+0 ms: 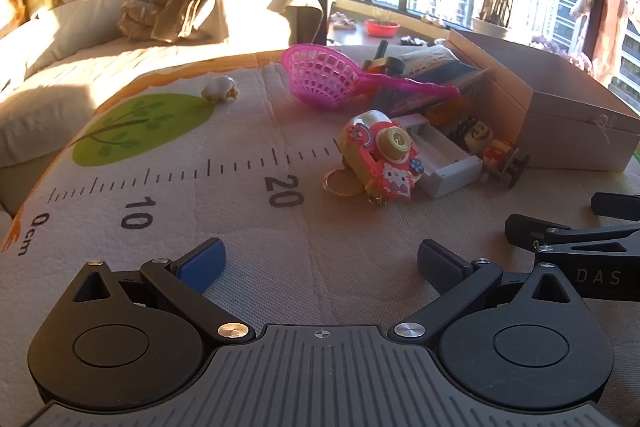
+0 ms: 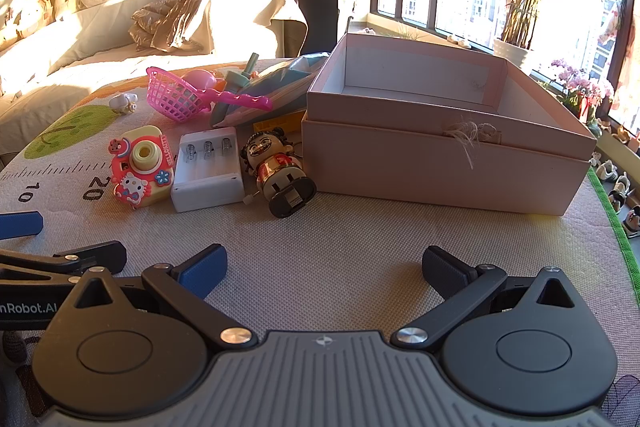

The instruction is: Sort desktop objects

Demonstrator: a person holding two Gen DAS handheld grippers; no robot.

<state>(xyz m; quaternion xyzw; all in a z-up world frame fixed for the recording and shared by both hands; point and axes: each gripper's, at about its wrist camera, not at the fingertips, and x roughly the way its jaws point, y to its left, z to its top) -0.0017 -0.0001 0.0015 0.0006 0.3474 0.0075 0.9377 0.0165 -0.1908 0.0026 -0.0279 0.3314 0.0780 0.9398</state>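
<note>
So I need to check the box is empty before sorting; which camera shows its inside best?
The right wrist view: it looks down over the pink box rim onto its bare interior. The left wrist view shows only its outer walls, from the side.

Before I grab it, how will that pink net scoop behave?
The pink net scoop is probably light, being open mesh. Its thin handle rests on the other toys, so it may flex or pivot. Pushed, the rounded basket likely rocks.
</note>
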